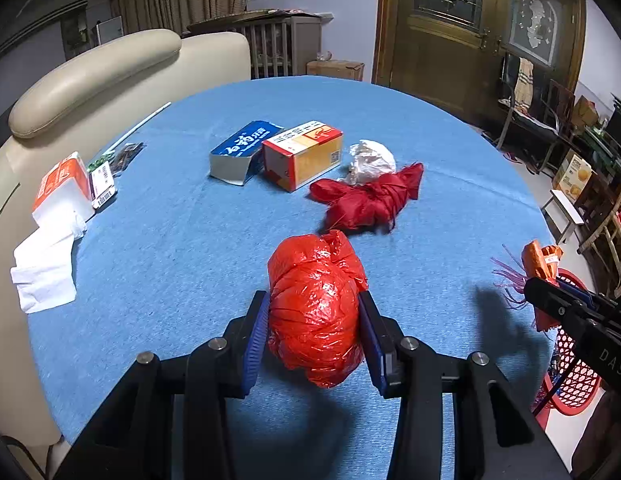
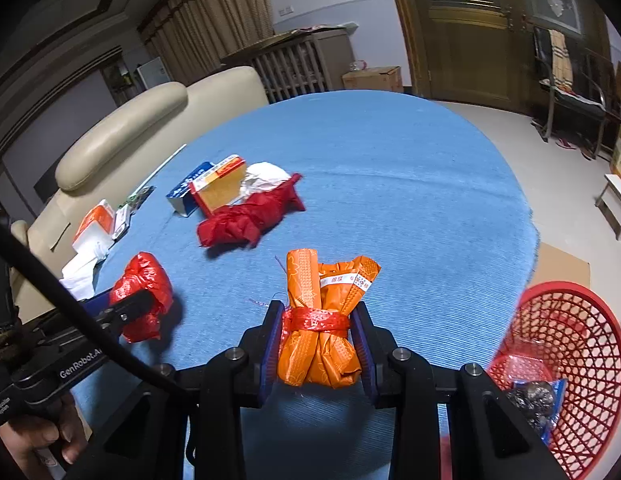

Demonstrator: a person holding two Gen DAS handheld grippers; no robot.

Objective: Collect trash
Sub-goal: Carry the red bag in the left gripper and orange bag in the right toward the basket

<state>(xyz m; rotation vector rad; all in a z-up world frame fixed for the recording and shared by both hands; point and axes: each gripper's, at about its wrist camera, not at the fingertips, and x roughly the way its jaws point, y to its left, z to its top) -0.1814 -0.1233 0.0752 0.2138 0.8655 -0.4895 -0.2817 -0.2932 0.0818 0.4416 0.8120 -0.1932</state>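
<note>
Now, with the left claw [image 1: 313, 334] pinching the red bag [image 1: 316, 308] and the right claw [image 2: 317, 346] pinching the orange bundle [image 2: 324, 324] above the worktop [image 2: 390, 184], carry both level over the red basket [image 2: 582, 344] before letting go.

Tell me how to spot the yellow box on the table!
Look at the blue tablecloth, toward its far side, where two boxes lie touching. The yellow and red box lies between the blue toothpaste box and a crumpled white bag. It is the only yellow one.
</note>
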